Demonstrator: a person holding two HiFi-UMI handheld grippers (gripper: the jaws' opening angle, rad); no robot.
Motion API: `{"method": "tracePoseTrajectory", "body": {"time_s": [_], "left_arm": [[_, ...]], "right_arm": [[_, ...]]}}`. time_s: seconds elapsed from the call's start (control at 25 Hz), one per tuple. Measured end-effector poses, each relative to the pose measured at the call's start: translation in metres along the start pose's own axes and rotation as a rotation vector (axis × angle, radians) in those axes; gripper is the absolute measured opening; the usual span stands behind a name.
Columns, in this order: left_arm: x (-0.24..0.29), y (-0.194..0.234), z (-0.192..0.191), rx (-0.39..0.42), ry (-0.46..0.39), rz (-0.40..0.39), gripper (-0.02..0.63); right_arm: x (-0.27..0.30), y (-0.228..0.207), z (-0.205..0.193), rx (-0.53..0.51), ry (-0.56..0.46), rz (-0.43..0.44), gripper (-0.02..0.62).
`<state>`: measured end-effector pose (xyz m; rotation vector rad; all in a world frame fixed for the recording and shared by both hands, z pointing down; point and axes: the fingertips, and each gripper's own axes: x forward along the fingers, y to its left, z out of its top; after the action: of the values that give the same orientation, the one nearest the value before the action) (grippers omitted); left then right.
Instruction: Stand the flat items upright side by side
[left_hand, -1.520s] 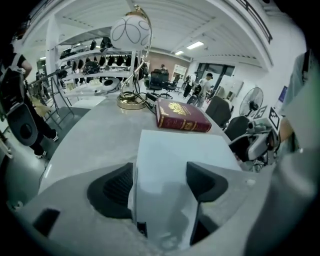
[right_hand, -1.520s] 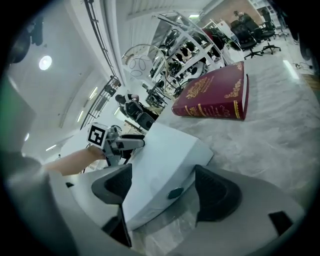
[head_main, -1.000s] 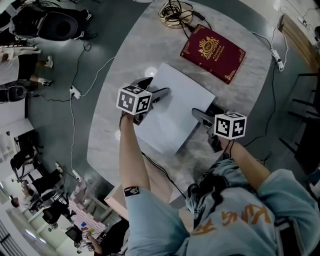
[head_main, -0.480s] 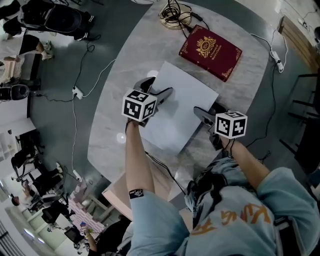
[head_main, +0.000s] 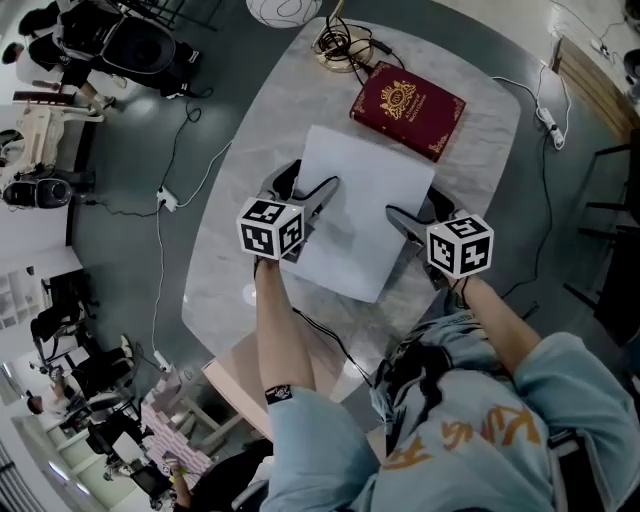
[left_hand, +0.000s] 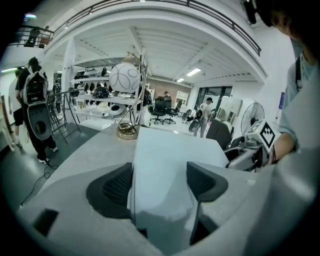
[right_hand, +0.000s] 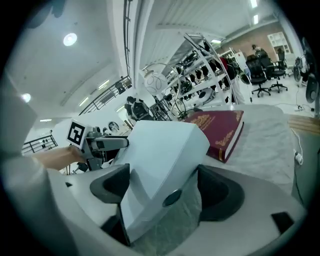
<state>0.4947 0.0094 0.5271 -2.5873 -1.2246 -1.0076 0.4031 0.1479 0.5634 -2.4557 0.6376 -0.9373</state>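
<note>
A white flat item (head_main: 360, 205) lies across the middle of the marble table (head_main: 480, 130), and both grippers hold it. My left gripper (head_main: 310, 182) is shut on its left edge; in the left gripper view the white item (left_hand: 162, 170) fills the gap at the left gripper (left_hand: 160, 189). My right gripper (head_main: 418, 212) is shut on its right edge, where the white item (right_hand: 160, 150) rises tilted out of the right gripper (right_hand: 162, 195). A dark red book (head_main: 408, 108) with gold print lies flat just beyond the white item, and the red book (right_hand: 220, 127) also shows ahead of the right jaws.
A coil of cable (head_main: 345, 42) lies at the table's far edge, beside a white globe (head_main: 285, 8). A cable with a plug (head_main: 545, 112) runs along the right side. Chairs, racks and people stand on the floor to the left.
Both grippers have carried the white item a little towards the red book and turned it slightly; its far corner now nearly meets the book.
</note>
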Motion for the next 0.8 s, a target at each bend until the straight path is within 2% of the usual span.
{"method": "tracePoseTrajectory", "body": {"time_s": [0.36,0.8], "left_arm": [[-0.032,-0.027,0.021,-0.051,-0.155,0.032,0.35],[-0.071,-0.057,0.034,-0.047,-0.259,0.049,0.348]], "right_arm": [[-0.042,0.02,0.042,-0.268,-0.122,-0.032,0.414],[-0.086,0.056,0.068,-0.528,-0.246,-0.086,0.414]]}}
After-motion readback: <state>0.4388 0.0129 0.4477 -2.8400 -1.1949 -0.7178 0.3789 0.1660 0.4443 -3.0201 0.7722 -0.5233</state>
